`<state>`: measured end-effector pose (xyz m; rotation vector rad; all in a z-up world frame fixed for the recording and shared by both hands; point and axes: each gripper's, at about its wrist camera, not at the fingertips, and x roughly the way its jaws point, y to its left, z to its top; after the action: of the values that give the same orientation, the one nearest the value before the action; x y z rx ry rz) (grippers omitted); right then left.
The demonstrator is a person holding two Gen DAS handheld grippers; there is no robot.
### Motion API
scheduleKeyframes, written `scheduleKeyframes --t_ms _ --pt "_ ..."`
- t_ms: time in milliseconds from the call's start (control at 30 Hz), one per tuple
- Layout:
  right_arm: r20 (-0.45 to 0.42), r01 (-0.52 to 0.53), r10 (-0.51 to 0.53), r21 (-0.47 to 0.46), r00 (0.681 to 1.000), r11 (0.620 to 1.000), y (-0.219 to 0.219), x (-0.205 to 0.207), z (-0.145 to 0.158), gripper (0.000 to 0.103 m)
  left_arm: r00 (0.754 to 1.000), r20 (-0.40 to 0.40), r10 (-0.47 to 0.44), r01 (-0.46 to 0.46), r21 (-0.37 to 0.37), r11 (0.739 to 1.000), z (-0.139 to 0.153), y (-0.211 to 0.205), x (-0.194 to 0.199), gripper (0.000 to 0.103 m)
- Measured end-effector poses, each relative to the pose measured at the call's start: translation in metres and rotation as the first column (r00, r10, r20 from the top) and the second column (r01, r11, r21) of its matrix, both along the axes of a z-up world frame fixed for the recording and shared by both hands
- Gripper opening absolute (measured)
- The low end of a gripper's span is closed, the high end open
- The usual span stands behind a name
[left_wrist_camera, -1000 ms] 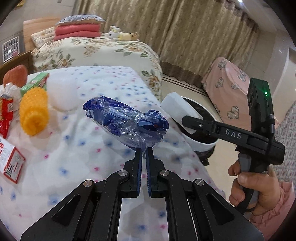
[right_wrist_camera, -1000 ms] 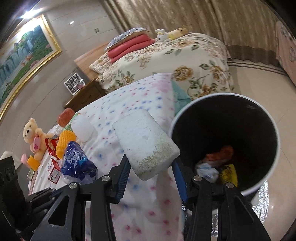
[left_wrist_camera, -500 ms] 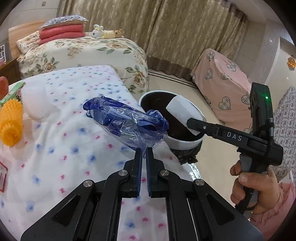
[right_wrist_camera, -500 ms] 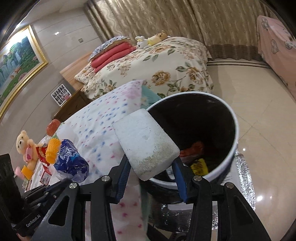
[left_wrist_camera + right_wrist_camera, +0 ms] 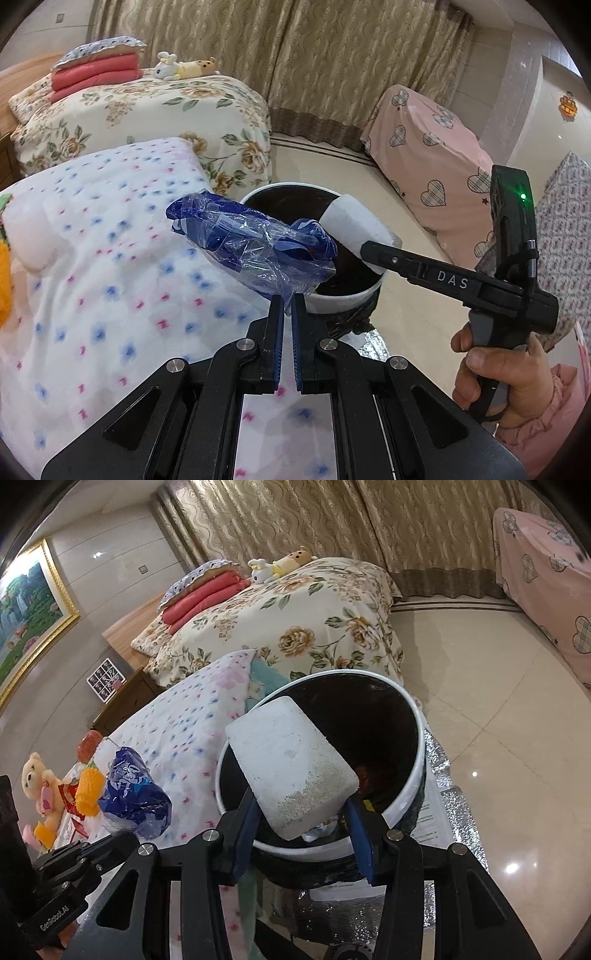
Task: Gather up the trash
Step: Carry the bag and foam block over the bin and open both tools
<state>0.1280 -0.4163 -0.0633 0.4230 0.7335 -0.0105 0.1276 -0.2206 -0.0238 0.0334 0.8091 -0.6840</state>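
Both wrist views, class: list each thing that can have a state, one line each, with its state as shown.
White foam block: clamped in the right gripper, over the bin's mouth.
Crumpled blue plastic bag: pinched by the shut left gripper, lifted off the bed.
White-rimmed black-lined trash bin: open, upright, trash already inside.
Red folded blankets: stacked on the floral bed.

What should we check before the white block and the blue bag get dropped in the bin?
1. Right gripper clamps the white foam block: ok.
2. Block over the bin opening: ok.
3. Left gripper pinches the blue plastic bag: ok.
4. Bag over the bin: not ok, mostly above the dotted blanket.
5. Room left in the bin: ok, trash only at the bottom.
6. Bin steady on the floor: cannot tell.
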Motion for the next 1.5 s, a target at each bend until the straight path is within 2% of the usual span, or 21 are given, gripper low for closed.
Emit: scheduleKeyframes --t_ms 467,867,1067,1200,1233,1300,1333,1433,1500 --pt "-0.016 0.020 -0.020 -0.013 1.000 1.000 -0.020 0.010 -0.002 0.047 0.999 0.008 -0.045 0.044 0.030 0.999 -0.003 -0.031 0.018 0.004" --pt "-0.028 0.028 -0.028 -0.014 0.999 1.000 -0.033 0.017 -0.001 0.048 0.997 -0.030 -0.068 0.070 0.045 0.997 -0.010 -0.051 0.032 0.004" --pt "-0.031 0.027 -0.027 -0.005 0.999 1.000 -0.035 0.018 -0.001 0.052 0.996 -0.057 -0.075 0.078 0.040 0.996 -0.012 -0.054 0.036 0.004" --pt "-0.032 0.032 -0.032 0.010 0.999 0.999 -0.037 0.020 -0.002 0.055 0.996 -0.059 -0.065 0.068 0.037 0.997 -0.011 -0.052 0.037 0.013" --pt "-0.031 0.034 -0.034 0.010 0.999 0.999 -0.037 0.021 -0.002 0.059 0.997 -0.056 -0.057 0.059 0.036 0.998 -0.011 -0.050 0.036 0.015" --pt "-0.026 0.034 -0.034 0.015 0.999 0.999 -0.036 0.021 -0.001 0.069 0.998 -0.051 -0.042 0.044 0.029 0.999 -0.010 -0.045 0.034 0.032" --pt "-0.023 0.035 -0.034 0.017 0.999 0.999 -0.035 0.020 -0.001 0.073 0.998 -0.047 -0.030 0.032 0.025 0.999 -0.009 -0.041 0.033 0.035" --pt "-0.015 0.033 -0.032 0.023 0.999 0.999 -0.031 0.017 0.001 0.075 0.999 -0.045 0.002 -0.001 0.019 1.000 -0.009 -0.029 0.030 0.043" --pt "-0.008 0.030 -0.030 0.033 1.000 0.999 -0.027 0.014 0.003 0.079 0.999 -0.043 0.033 -0.032 0.020 0.999 -0.009 -0.020 0.028 0.053"
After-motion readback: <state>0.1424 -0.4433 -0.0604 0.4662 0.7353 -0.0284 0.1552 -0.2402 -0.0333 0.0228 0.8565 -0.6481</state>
